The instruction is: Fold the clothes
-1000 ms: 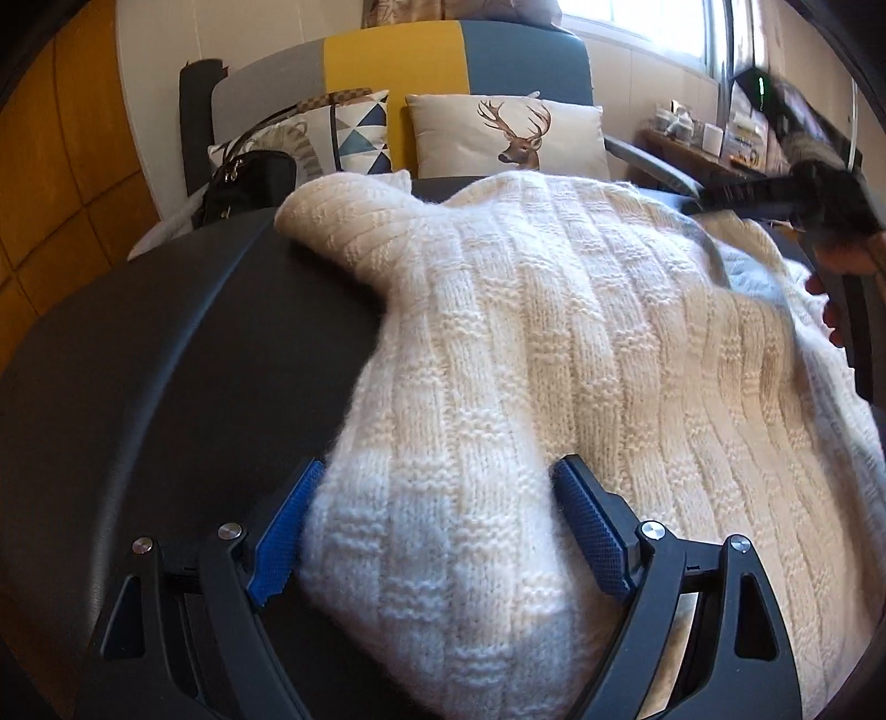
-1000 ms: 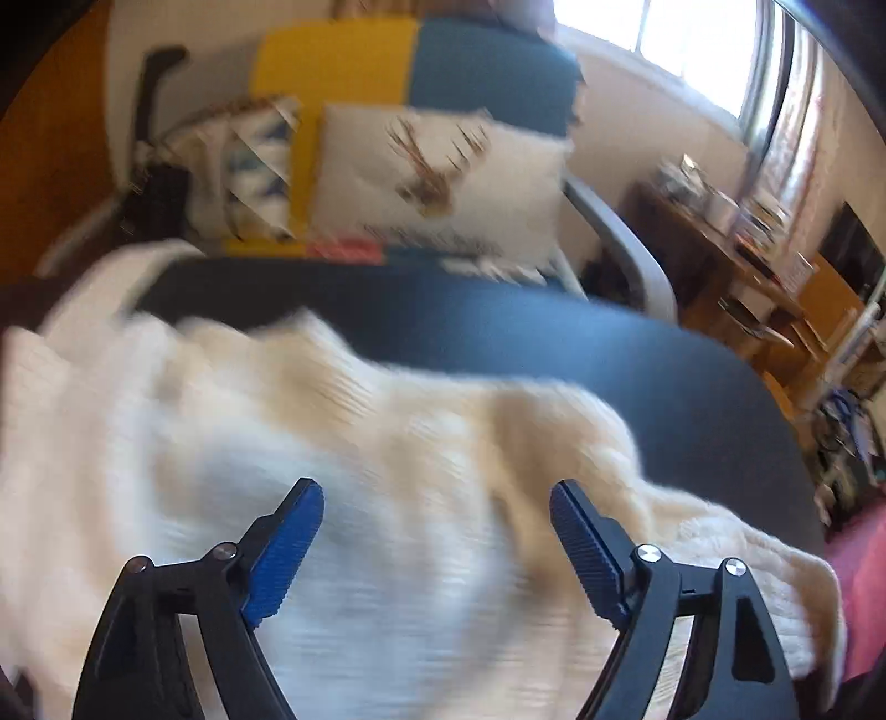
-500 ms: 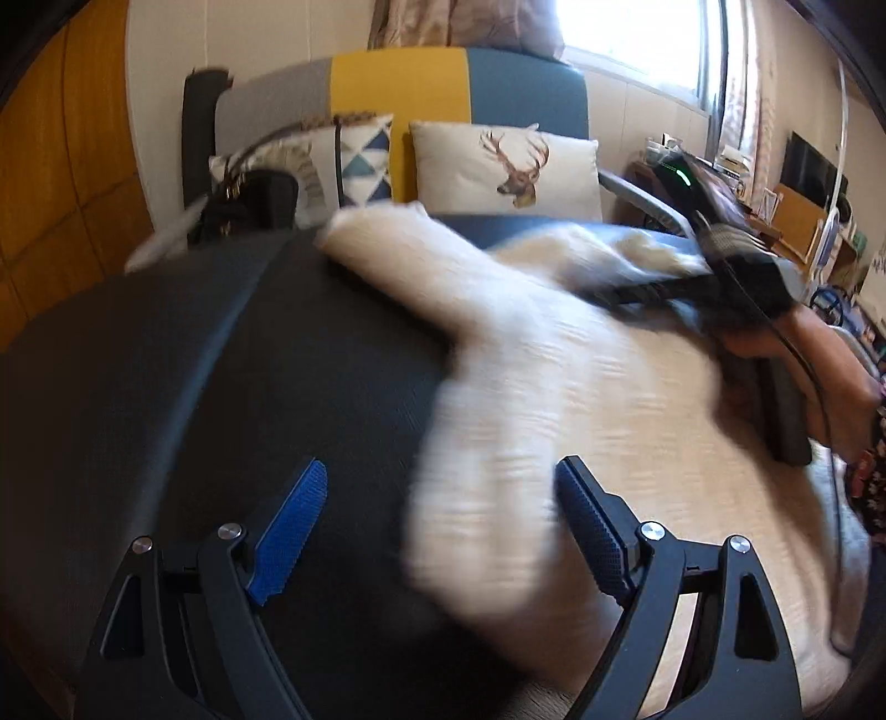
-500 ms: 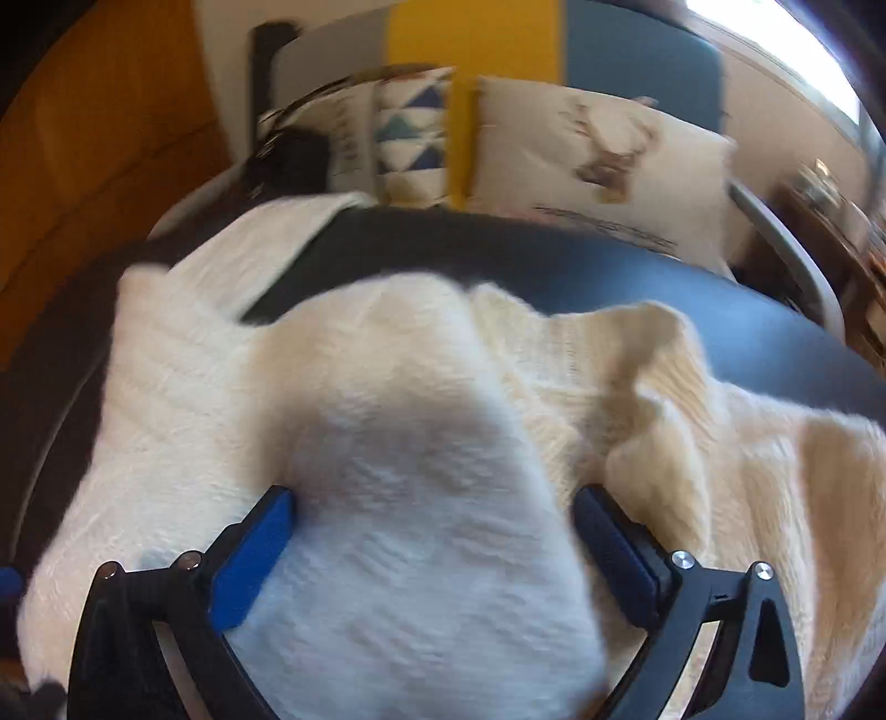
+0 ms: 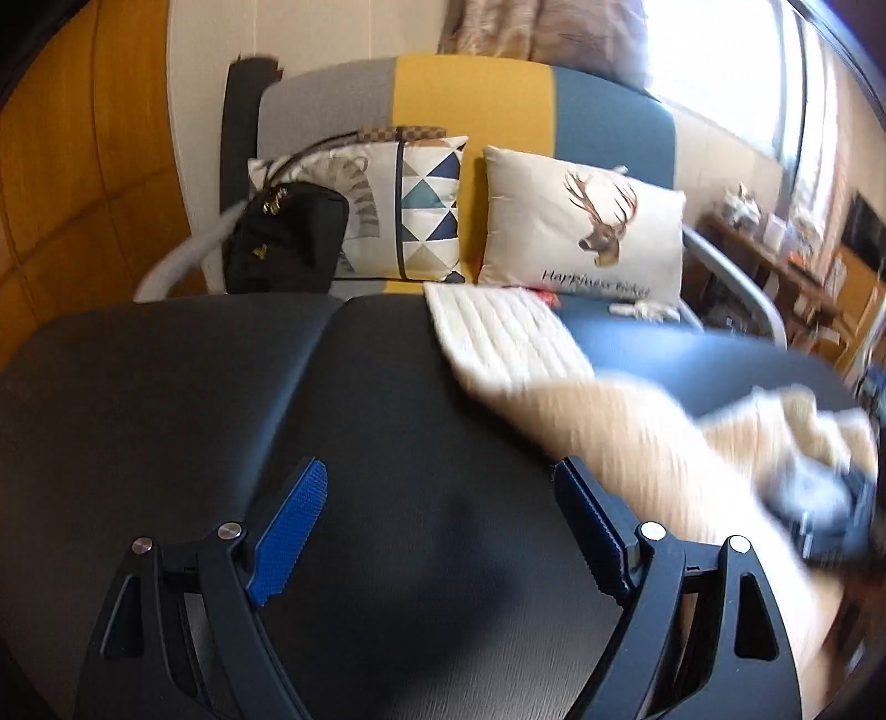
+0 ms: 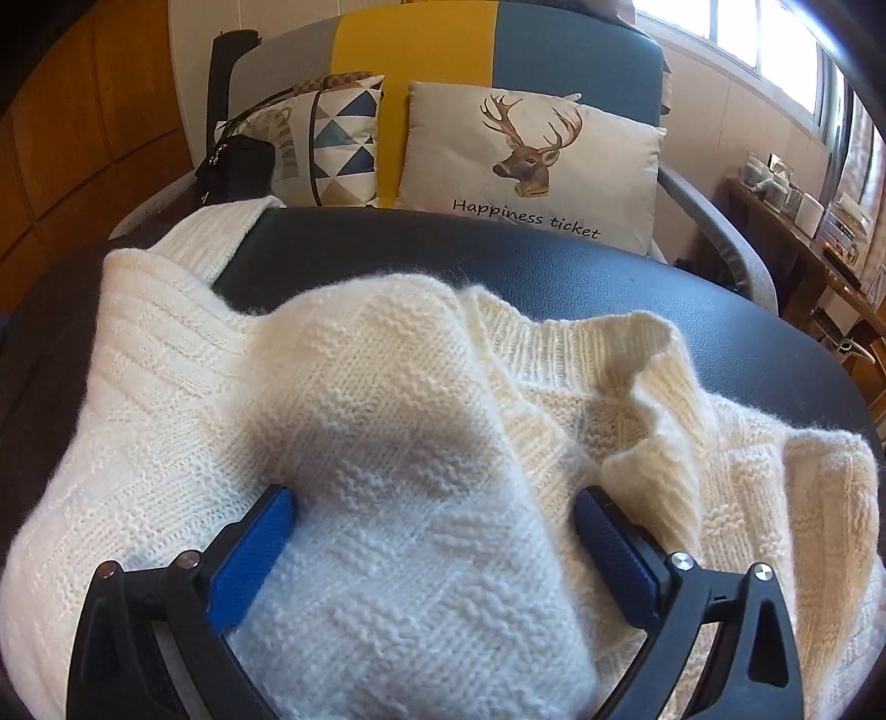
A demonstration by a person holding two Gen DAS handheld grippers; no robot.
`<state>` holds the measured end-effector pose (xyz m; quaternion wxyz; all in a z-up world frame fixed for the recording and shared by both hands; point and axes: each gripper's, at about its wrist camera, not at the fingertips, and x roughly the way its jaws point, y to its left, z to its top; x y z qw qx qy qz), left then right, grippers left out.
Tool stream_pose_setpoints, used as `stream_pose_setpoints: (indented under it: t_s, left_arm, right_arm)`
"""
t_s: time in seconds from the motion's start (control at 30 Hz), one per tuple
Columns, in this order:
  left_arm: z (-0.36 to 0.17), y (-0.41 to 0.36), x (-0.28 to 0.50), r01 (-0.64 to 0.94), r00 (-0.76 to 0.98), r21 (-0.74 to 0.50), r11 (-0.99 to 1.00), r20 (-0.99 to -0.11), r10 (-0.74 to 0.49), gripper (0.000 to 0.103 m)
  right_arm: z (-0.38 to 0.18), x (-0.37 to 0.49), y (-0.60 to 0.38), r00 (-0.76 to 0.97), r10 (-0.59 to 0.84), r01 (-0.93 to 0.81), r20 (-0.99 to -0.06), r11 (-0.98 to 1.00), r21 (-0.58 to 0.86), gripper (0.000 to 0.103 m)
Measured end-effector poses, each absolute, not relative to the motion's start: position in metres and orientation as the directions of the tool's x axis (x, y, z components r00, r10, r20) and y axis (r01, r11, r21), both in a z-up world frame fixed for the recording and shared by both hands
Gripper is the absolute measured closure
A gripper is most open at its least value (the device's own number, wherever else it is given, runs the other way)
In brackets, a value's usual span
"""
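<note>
Our right gripper (image 6: 432,537) stands with its blue pads spread wide, having just been opening; a folded part of the cream knitted sweater (image 6: 387,443) lies between them, and we cannot tell whether the pads touch the wool at their tips. Our left gripper (image 5: 437,526) is also wide apart, with nothing between its pads but the bare black surface (image 5: 166,415); its right pad sits just beside the sweater's blurred edge.

The one sweater lies spread across the black surface, bunched near the ribbed neckline (image 6: 581,332), with one sleeve (image 5: 498,332) reaching out towards the far edge. In the left view the right gripper shows only as a dark blur at the right border, over the sweater.

Beyond the surface stands one sofa (image 6: 415,39) with grey, yellow and blue panels. On it we count two cushions: one with a deer's head and the words "Happiness ticket" (image 6: 531,160), one with blue triangles (image 6: 332,149). One black handbag (image 5: 288,243) leans against the triangle cushion. To the right, a wooden shelf (image 6: 803,232) carries small items too blurred to count, under a bright window (image 6: 747,39).
</note>
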<state>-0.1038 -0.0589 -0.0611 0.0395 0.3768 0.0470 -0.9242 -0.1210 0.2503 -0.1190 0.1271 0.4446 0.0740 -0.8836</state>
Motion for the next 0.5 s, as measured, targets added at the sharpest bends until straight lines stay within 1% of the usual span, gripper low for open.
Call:
stream_pose_setpoints:
  t_s: [0.07, 0.2, 0.3, 0.4, 0.5]
  left_arm:
    - [-0.061, -0.069, -0.135, 0.152, -0.69, -0.098, -0.983, -0.723, -0.034, 0.016]
    - [-0.068, -0.083, -0.192, 0.23, -0.625, -0.095, -0.969, -0.777, -0.072, 0.016]
    - [-0.079, -0.092, -0.227, 0.266, -0.568, -0.116, -0.957, -0.821, -0.058, 0.016]
    - [-0.089, -0.09, -0.253, 0.244, -0.531, -0.148, -0.958, -0.847, -0.004, 0.016]
    - [-0.1, -0.078, -0.266, 0.205, -0.497, -0.125, -0.971, -0.868, 0.007, 0.016]
  right_arm:
    - [-0.12, -0.121, 0.251, -0.574, -0.161, 0.291, -0.803, -0.957, -0.015, 0.001]
    - [-0.12, -0.123, 0.251, -0.574, -0.167, 0.292, -0.801, -0.956, -0.01, 0.0]
    - [-0.121, -0.123, 0.252, -0.575, -0.171, 0.293, -0.8, -0.956, -0.006, 0.0]
    - [-0.121, -0.124, 0.252, -0.576, -0.175, 0.294, -0.799, -0.956, -0.003, 0.0]
    - [-0.121, -0.124, 0.252, -0.577, -0.177, 0.294, -0.797, -0.956, -0.001, 0.0]
